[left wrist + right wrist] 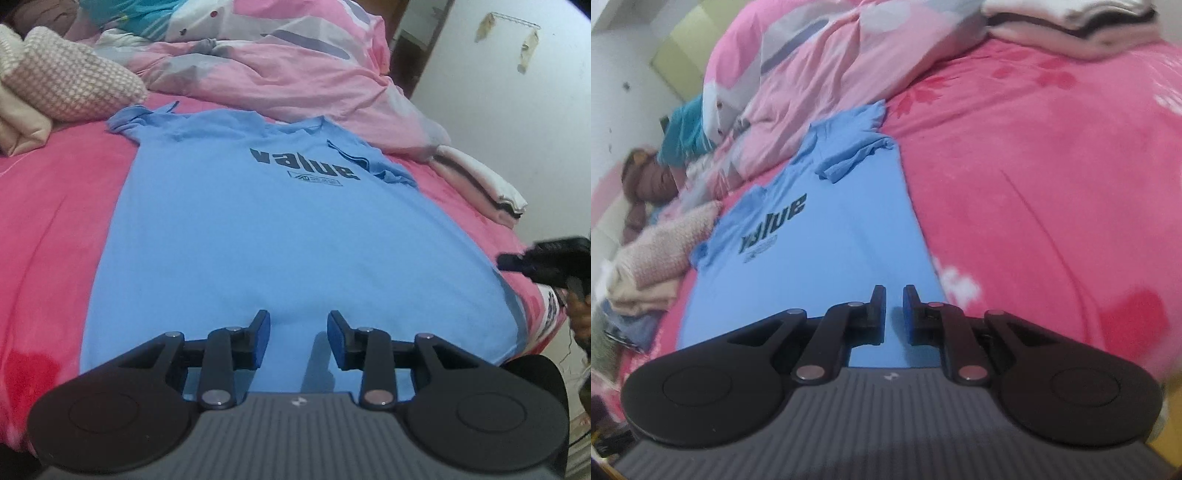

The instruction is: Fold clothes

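Note:
A light blue T-shirt [258, 229] printed "value" lies flat, face up, on the pink bed sheet [55, 221], with its hem toward me. Its right sleeve [384, 168] is folded in and crumpled over the chest; the left sleeve [125, 120] is bunched at the shoulder. My left gripper [298, 321] hovers open just above the hem's middle, holding nothing. My right gripper [894, 295] sits over the T-shirt's [842, 236] right hem corner, its pads a narrow gap apart with only cloth behind. In the left wrist view, the right gripper [524, 258] is off the shirt's right edge.
A rumpled pink quilt [295, 74] fills the back of the bed. Knitted and folded clothes [66, 85] pile at the left. A folded white stack [480, 181] lies at the right near the wall [517, 110]. A plush toy [646, 177] sits by the headboard.

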`<action>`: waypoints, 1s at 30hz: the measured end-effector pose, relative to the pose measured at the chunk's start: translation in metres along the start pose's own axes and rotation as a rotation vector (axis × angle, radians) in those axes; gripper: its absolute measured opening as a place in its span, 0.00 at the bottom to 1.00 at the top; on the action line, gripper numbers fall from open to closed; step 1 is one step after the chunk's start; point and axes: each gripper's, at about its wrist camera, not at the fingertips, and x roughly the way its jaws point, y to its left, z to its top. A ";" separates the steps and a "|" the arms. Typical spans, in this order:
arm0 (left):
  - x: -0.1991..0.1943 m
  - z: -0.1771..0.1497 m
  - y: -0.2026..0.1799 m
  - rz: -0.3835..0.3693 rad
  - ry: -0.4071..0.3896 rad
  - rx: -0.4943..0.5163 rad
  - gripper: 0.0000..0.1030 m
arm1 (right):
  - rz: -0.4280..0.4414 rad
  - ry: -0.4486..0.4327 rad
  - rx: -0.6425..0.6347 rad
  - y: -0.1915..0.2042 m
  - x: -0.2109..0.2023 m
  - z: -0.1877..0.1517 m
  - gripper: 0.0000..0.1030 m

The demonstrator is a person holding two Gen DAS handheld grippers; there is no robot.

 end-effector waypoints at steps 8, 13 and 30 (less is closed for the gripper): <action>0.009 0.009 0.019 -0.034 -0.041 -0.049 0.39 | -0.010 0.019 0.005 -0.019 0.045 0.058 0.26; 0.019 0.014 0.027 -0.030 -0.058 -0.083 0.39 | -0.013 0.060 -0.068 -0.017 0.064 0.062 0.28; 0.031 0.018 0.033 -0.014 -0.083 -0.071 0.39 | -0.158 -0.041 -0.212 -0.006 0.066 0.081 0.17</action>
